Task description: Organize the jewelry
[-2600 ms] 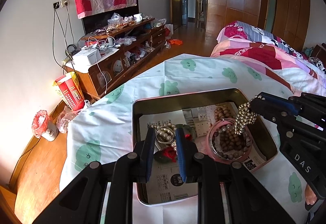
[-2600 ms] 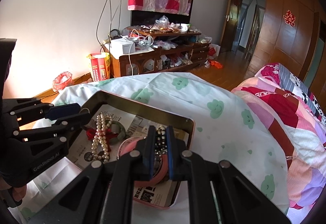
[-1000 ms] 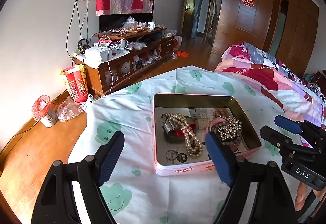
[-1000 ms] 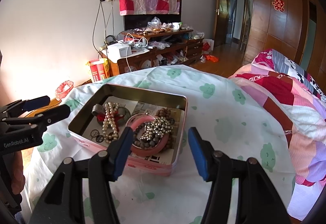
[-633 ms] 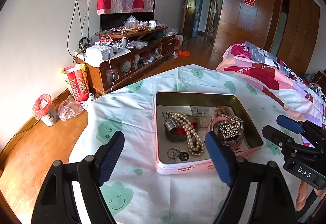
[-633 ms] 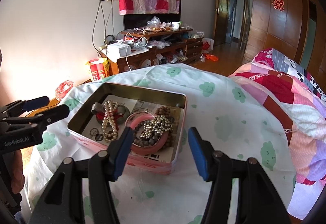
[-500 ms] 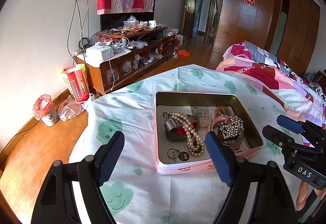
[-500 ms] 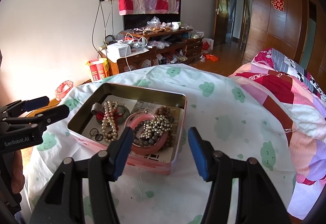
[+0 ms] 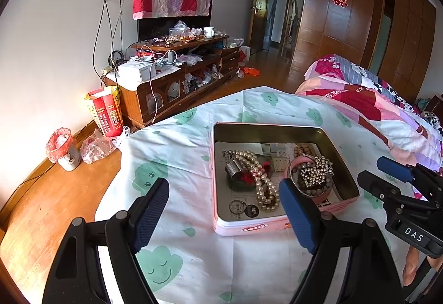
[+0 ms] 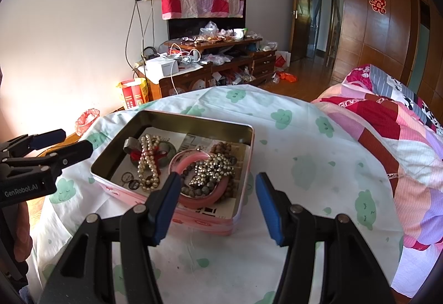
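A pink tin box (image 9: 243, 228) (image 10: 205, 222) stands on the cloud-print cloth. Inside lie a pearl necklace (image 9: 260, 179) (image 10: 148, 162), a dark bangle with red thread (image 9: 242, 178) (image 10: 166, 150), and a pink bangle (image 9: 324, 194) (image 10: 199, 200) with a silver bead string (image 9: 314, 174) (image 10: 213, 169) and brown beads on it. My left gripper (image 9: 224, 214) (image 10: 62, 142) is open and empty, held back at the box's near left. My right gripper (image 10: 217, 205) (image 9: 380, 168) is open and empty, back from the box's near right corner.
The cloth-covered table (image 9: 177, 143) (image 10: 290, 143) drops off to a wooden floor on the left. A bed with a pink and red quilt (image 9: 373, 107) (image 10: 387, 115) is at the right. A cluttered wooden cabinet (image 9: 177, 74) stands against the far wall.
Both grippers let go of the jewelry, opened and pulled back from the box. The pearl necklace and the silver bead string now lie in the box. In the last half second almost nothing moved.
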The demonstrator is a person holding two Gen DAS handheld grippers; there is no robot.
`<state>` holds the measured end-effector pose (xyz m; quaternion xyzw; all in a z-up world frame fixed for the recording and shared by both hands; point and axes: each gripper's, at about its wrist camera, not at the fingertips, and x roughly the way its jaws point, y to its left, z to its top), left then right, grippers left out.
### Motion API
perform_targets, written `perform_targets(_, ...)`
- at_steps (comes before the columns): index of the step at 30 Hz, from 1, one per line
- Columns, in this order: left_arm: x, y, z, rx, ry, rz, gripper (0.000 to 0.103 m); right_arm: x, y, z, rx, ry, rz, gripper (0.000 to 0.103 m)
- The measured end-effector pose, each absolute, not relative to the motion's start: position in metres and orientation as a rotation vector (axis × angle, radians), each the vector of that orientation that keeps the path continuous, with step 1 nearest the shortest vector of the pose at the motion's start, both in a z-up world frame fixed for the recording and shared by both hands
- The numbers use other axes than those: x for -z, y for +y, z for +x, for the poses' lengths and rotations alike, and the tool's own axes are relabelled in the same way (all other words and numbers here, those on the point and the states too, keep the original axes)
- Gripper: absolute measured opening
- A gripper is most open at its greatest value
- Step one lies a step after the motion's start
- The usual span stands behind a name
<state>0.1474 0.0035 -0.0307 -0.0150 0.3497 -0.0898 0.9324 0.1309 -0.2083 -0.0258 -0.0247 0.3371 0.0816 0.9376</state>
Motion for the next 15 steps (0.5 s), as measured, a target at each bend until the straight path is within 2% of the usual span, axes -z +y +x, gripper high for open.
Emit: perform_targets(15,0.028,0.0038,0.1463,0.167,0.713,-0.02,0.081,0.0295,-0.2125,0.1295,-0.16,0.681,-0.048,0.059)
